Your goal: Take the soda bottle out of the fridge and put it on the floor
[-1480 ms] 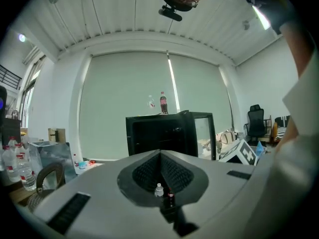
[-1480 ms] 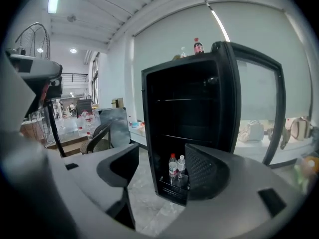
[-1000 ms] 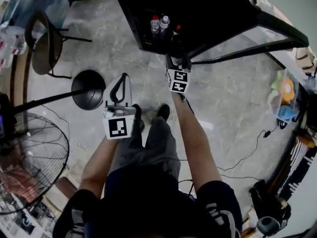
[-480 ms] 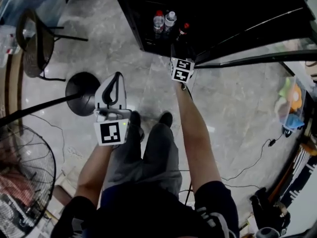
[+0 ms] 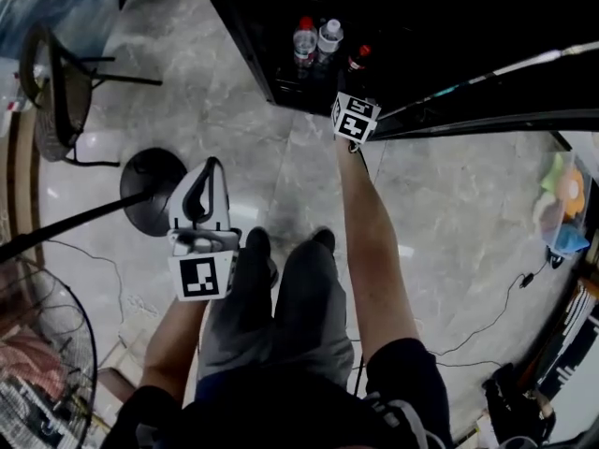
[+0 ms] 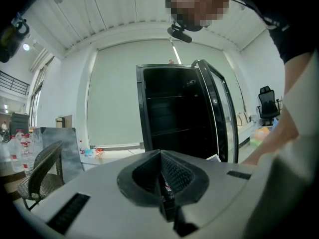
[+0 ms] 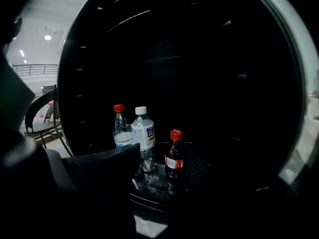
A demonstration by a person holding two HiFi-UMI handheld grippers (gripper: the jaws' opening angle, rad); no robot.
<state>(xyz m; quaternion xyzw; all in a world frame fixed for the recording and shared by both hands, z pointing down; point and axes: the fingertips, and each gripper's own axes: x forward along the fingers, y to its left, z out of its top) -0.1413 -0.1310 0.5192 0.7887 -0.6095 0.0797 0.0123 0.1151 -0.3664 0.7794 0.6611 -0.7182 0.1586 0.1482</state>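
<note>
Now right tongs lower, nearer the soda bottle.

- No word, brand name or number legible anywhere.
- Red label with a pale band around the soda bottle, rightmost of three bottles near the front edge of the bottom shelf of the fridge; print too small and dark to read.
- White label with a blue-and-yellow patch on the white-capped water bottle, middle of the row; lettering unreadable.
- Pale label band on the red-capped clear bottle, left of the row; no print made out.
- Black-and-white square marker, pattern and not letters, on the left marker cube of the left gripper.
- Two such markers on the right marker cube of the right gripper.
</note>
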